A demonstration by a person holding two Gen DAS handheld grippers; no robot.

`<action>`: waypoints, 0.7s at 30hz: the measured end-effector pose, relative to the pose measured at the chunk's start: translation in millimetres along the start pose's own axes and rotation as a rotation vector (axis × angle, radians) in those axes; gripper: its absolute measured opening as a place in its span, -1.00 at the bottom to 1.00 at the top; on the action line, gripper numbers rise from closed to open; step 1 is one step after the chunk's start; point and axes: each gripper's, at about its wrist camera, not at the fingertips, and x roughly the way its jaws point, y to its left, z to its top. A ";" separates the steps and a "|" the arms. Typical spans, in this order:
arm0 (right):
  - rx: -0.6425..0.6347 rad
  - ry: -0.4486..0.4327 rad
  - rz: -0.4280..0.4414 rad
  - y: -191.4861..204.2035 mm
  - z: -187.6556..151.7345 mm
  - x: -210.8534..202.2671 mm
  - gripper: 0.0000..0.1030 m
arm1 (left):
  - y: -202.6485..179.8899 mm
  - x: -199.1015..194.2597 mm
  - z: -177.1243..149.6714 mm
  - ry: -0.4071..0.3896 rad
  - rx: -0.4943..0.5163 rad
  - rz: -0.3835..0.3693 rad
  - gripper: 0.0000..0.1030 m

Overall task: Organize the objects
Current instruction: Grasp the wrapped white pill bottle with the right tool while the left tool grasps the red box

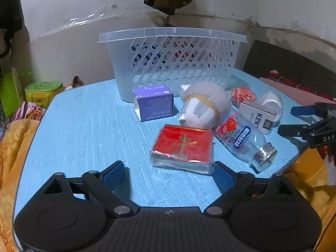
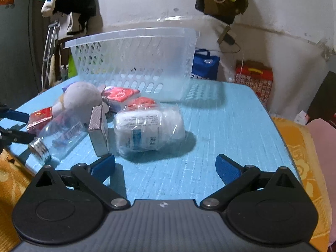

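A clear plastic basket (image 1: 172,63) stands at the back of the blue table (image 1: 84,136). In front of it lie a purple box (image 1: 154,103), a white plush toy (image 1: 203,105), a flat red packet (image 1: 182,145), a clear bottle (image 1: 241,138) on its side and a KENT box (image 1: 257,115). My left gripper (image 1: 170,173) is open, with the red packet's near edge just ahead of its right finger. My right gripper (image 2: 166,166) is open, a little short of a white pack in plastic wrap (image 2: 149,130). The box (image 2: 98,132) stands just left of that pack.
A red and white tissue pack (image 2: 119,95) lies behind the plush toy. An orange blanket (image 1: 12,147) borders the table at left and right. A yellow-green tin (image 1: 44,92) sits beyond the left edge. A blue bag (image 2: 204,65) and a red gift box (image 2: 254,79) stand by the wall.
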 end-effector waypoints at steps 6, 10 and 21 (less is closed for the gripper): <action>-0.007 -0.009 0.008 5.3 9.1 12.5 1.00 | -8.0 10.9 7.1 -0.010 0.015 -0.004 0.92; -0.018 -0.011 0.027 3.4 10.5 15.5 1.00 | -10.5 8.0 9.5 -0.017 0.019 -0.017 0.47; -0.034 0.008 0.070 5.4 22.5 18.8 0.50 | -18.2 6.8 11.0 -0.023 0.026 0.006 0.45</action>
